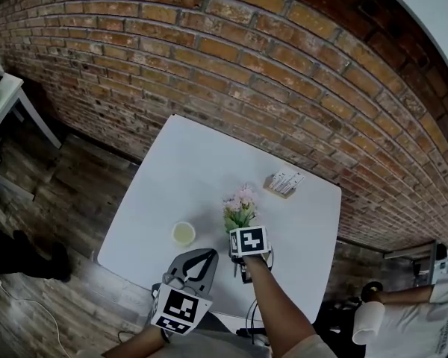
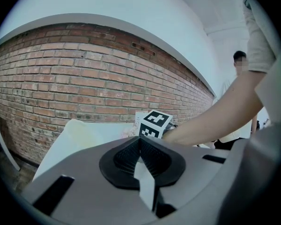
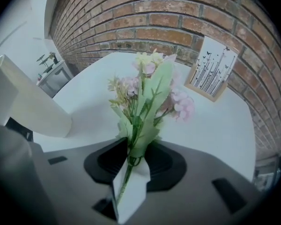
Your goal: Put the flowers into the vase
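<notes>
1 small bunch of flowers (image 1: 240, 206), pale pink with green leaves, lies on the white table (image 1: 172, 170) a little below the frame centre in the head view. Its stem runs between the jaws of the right gripper (image 3: 133, 149). They stand apart, with bare table showing beside the stem, so nothing is clamped, though I cannot say surely if 1 pad touches it. The gripper points steeply down, I think to take the stem low and leave the blossoms free. The vase (image 1: 183, 233), a pale cup, stands left of the flowers, near but apart. The left gripper (image 2: 140, 142) is closed and empty at lower centre, probably ready to steady the vase. The card (image 3: 210, 68) at upper right shows only drawn stalks, no readable writing.
</notes>
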Action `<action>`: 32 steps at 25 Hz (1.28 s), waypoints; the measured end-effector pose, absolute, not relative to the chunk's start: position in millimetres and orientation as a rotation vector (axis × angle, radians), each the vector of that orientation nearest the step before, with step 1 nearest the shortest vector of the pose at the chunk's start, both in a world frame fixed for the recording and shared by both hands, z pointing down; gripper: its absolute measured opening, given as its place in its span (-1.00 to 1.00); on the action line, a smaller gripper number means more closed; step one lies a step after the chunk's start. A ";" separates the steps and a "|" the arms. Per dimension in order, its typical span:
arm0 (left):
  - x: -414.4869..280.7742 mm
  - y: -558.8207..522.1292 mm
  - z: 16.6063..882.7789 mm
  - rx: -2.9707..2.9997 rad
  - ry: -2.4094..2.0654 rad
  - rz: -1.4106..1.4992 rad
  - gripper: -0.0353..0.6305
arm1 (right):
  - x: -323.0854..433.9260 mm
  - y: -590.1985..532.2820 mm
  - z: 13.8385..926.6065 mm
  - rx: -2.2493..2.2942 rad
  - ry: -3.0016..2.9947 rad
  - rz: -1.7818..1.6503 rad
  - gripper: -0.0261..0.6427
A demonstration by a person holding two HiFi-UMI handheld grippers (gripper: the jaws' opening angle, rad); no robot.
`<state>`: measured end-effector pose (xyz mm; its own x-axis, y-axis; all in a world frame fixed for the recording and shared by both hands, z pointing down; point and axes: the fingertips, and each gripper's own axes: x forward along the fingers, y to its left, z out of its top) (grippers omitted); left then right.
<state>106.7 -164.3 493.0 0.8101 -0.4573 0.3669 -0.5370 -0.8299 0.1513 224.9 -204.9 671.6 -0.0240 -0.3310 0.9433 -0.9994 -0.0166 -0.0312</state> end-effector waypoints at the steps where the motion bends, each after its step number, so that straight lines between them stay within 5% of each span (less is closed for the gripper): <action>1: 106.3 -164.5 491.8 2.747 -0.773 0.461 -0.87 | 225.1 -205.0 671.5 1.459 -1.466 1.071 -0.57; 32: 95.4 -153.4 479.1 2.745 -0.822 0.433 -0.87 | 229.9 -220.1 626.3 1.632 -1.624 0.886 -0.76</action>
